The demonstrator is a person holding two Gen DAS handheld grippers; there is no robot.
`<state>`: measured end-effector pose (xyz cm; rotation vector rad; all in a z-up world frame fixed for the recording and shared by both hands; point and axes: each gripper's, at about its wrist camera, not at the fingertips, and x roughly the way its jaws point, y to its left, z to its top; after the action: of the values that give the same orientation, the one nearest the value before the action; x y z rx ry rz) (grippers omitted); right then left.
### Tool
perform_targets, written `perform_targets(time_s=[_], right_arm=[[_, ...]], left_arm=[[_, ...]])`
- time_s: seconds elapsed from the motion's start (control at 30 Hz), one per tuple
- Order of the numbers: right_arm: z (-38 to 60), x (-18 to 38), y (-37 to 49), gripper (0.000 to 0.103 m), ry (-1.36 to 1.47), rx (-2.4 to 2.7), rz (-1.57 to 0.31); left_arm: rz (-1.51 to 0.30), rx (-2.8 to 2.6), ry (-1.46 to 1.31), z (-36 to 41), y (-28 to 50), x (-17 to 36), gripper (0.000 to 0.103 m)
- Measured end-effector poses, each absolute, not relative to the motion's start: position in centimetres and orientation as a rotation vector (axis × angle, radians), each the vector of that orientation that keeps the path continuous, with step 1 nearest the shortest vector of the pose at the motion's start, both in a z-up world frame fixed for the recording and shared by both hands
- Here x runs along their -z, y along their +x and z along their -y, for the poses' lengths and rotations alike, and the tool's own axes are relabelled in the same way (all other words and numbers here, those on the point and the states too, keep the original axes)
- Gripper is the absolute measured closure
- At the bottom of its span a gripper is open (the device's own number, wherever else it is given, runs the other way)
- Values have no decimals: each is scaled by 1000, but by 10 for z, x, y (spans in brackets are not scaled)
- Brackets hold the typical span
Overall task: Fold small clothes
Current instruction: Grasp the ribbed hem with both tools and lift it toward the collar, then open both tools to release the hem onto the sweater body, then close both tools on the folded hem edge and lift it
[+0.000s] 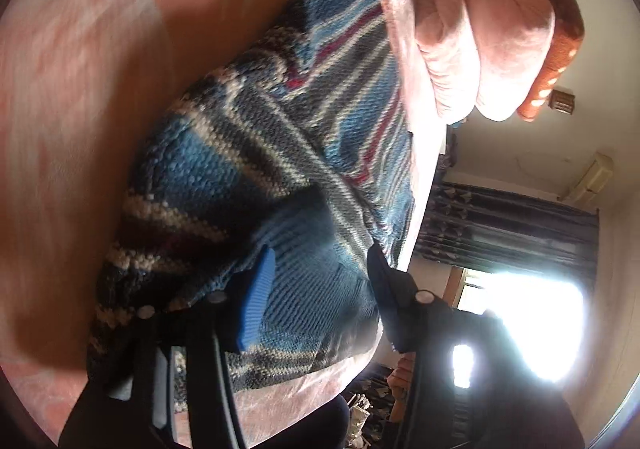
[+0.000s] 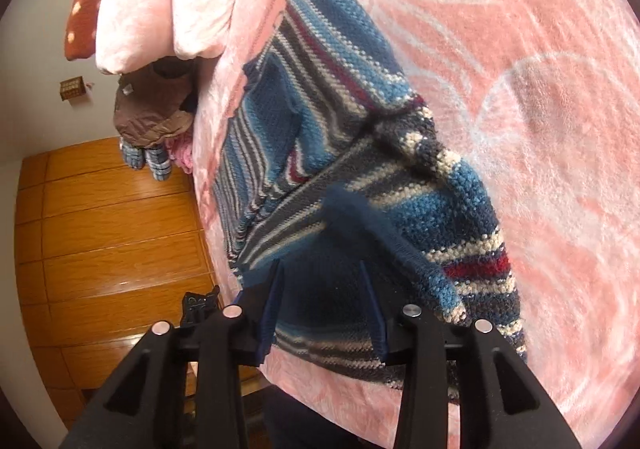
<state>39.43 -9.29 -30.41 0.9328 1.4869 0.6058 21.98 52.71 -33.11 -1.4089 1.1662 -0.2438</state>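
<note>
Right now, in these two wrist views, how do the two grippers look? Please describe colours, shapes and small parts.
Both are the same build. The left gripper has black angular plastic arms with round silver pivot pins and two flat blue fingers with a ribbed surface. The right gripper has the same black linkage arms, four silver pins and blue ribbed fingers. No cables or printed markings show.

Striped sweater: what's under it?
The sweater lies on a pink blanket that shows on all sides. Whatever sits directly beneath the knit, and beneath the blanket, is covered. Both claws are open at its near edge.
</note>
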Motion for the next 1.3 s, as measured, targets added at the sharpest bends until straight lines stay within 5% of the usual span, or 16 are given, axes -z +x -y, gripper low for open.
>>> perform_targets(time_s=[0.3, 0.83, 0.9, 0.97, 1.0, 1.3], right_arm=[[71, 281, 399, 64, 355, -675, -1405], [41, 305, 411, 63, 230, -731, -1431], [38, 304, 410, 65, 203, -735, -1427], [34, 299, 406, 81, 152, -736, -1406], [33, 295, 403, 91, 123, -732, -1387], [38, 229, 374, 95, 65, -746, -1216]], left_arm=[[-1277, 374, -907, -498, 250, 300, 44], [-1407, 420, -669, -491, 271, 320, 32], [-1405, 417, -649, -488, 270, 320, 39], [-1411, 415, -641, -485, 269, 319, 90], [-1410, 404, -619, -485, 267, 318, 93], [-1208, 432, -571, -476, 246, 255, 96]])
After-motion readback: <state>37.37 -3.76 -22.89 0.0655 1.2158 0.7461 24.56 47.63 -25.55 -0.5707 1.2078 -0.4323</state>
